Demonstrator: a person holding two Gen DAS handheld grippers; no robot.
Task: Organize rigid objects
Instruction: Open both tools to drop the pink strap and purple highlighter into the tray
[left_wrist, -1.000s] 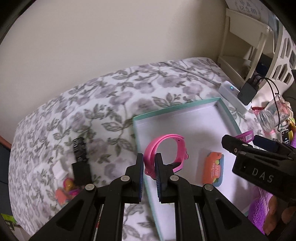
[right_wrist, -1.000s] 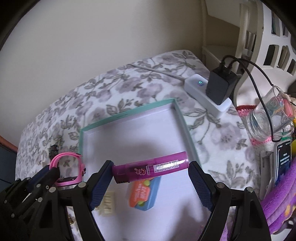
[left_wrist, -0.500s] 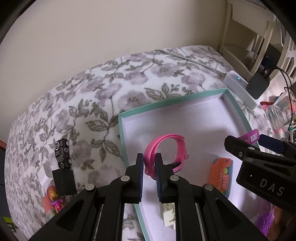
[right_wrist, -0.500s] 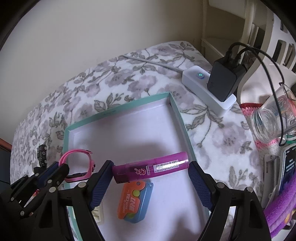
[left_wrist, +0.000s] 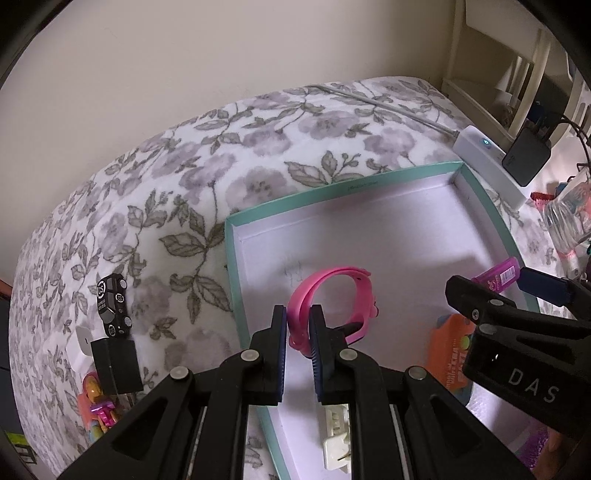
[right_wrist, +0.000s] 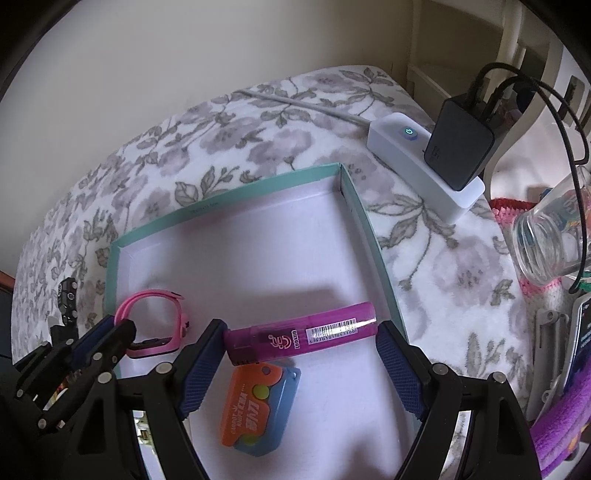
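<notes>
Pink strap: my left fingers (left_wrist: 298, 325) were pressed onto the band of the pink watch (left_wrist: 332, 295), pinching it upright over the near left part of the box, just above its floor.
Purple tube: my right fingers (right_wrist: 301, 343) stood wide, clamped end to end on the purple tube (right_wrist: 301, 328), which lay level between them over the right half of the box.
Beneath the tube: an orange and blue toy (right_wrist: 258, 406) lay flat on the box floor, just under the tube.
Near edge: a small cream plug-like piece (left_wrist: 334, 443) lay on the box floor below my left fingers.
Box: the teal-rimmed tray (left_wrist: 332, 188) with its white floor sat on the flowered blanket (left_wrist: 166, 177) of the bed.
Left of box: a little black toy car (left_wrist: 112, 306) and a black block (left_wrist: 116, 365) rested on the blanket, apart from the box.
Beyond the box: a white power strip (right_wrist: 424, 173) carried a black charger (right_wrist: 458, 147).
Far right: a clear glass jar (right_wrist: 546, 243) lay on its side.
</notes>
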